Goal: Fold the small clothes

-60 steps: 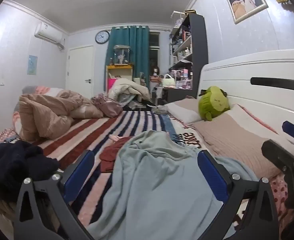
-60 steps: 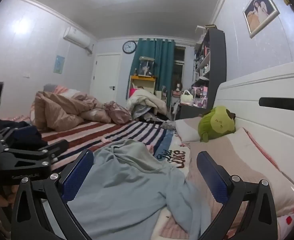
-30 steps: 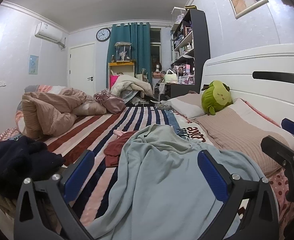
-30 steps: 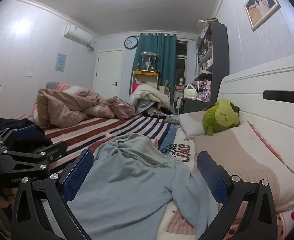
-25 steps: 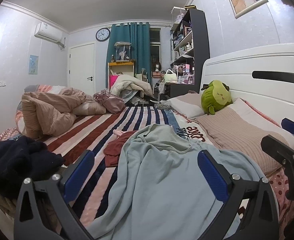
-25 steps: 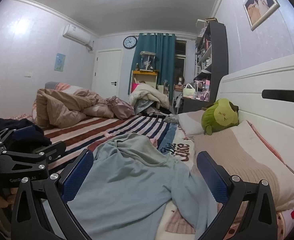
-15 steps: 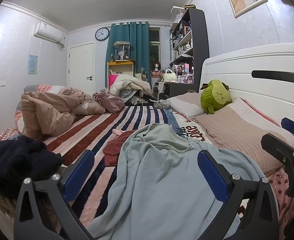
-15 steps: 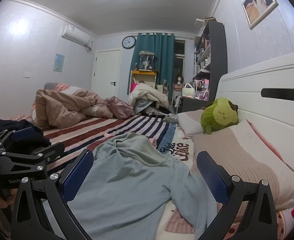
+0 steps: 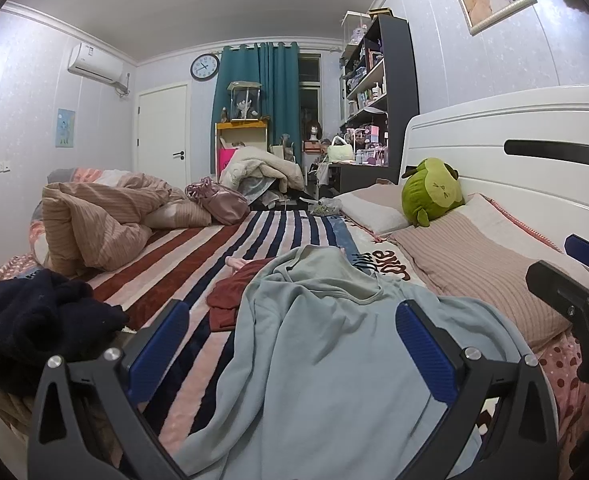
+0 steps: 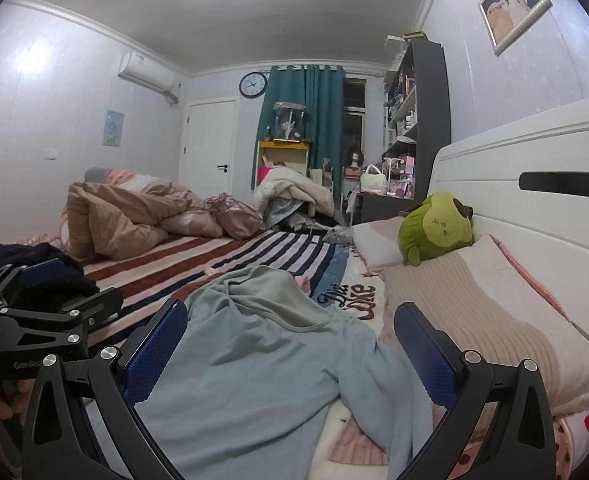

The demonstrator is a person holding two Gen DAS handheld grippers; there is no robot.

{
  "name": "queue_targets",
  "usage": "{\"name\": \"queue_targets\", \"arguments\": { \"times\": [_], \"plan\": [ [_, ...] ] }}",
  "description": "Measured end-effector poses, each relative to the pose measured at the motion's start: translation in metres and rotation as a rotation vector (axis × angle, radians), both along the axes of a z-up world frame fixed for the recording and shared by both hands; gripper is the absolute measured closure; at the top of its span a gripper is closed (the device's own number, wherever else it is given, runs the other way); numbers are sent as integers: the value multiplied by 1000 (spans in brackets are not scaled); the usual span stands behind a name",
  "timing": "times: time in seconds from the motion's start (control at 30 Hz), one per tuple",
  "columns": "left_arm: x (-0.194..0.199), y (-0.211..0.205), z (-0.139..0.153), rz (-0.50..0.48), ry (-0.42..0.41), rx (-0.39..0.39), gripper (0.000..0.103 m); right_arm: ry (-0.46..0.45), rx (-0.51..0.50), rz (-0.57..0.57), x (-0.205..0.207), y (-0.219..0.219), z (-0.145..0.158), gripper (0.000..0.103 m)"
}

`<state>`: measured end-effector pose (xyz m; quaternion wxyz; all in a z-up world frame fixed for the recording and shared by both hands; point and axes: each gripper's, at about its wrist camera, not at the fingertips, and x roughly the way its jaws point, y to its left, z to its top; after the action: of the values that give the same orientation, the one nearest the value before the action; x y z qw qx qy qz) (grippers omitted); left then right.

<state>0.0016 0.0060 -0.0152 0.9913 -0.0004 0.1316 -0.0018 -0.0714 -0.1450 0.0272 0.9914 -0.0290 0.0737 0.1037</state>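
— On the bed (image 9: pixel 278 232), going from the left, what do you count?

— One dark navy heap of clothes (image 9: pixel 34 320) at the near left edge. Behind it, one rumpled tan duvet (image 9: pixel 94 216), with one shiny pink bundle (image 9: pixel 218 200) just beside it.

— And in the middle?

— One pale blue sweatshirt (image 9: pixel 326 340), spread loosely over the striped blanket (image 9: pixel 198 252), neck hole towards the far end. One dark red garment (image 9: pixel 230 300) pokes out from under its left side, touching it.

— The right side?

— Two pillows (image 9: pixel 474 264) along the white headboard (image 9: pixel 494 148), and one green plush toy (image 9: pixel 434 192) sitting where they meet.

— The tools?

— Two. The left tool (image 9: pixel 294 340) hangs above the sweatshirt, its blue pads (image 9: pixel 158 340) spread wide with nothing between them. The right tool (image 10: pixel 290 340) is the same: wide apart, empty, over the sweatshirt's right half and sleeve.

— Any containers?

— One glass case (image 9: pixel 244 100) on a yellow stand by the teal curtain (image 9: pixel 270 92), holding what looks like a figure; too small to tell more. One tall dark shelf (image 9: pixel 378 92) is crowded with small items.
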Motion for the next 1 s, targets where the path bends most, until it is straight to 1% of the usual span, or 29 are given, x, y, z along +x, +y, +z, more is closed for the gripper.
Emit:
{"name": "queue_targets", "arguments": {
  "times": [0.6,0.8,0.87,0.93,1.0],
  "plan": [
    [1,1,-5,-10,7,-1,1,6,5,1,0,-1,0,0],
    [3,2,-6,-4,23,4,1,7,6,1,0,-2,-1,0],
    [4,3,-8,3,34,7,1,5,11,-17,-1,-3,-1,0],
    [8,10,-12,33,69,8,1,1,32,-25,-3,-6,-2,0],
    [11,19,-19,40,98,8,1,21,53,-33,-1,-7,-3,0]
  ]
}}
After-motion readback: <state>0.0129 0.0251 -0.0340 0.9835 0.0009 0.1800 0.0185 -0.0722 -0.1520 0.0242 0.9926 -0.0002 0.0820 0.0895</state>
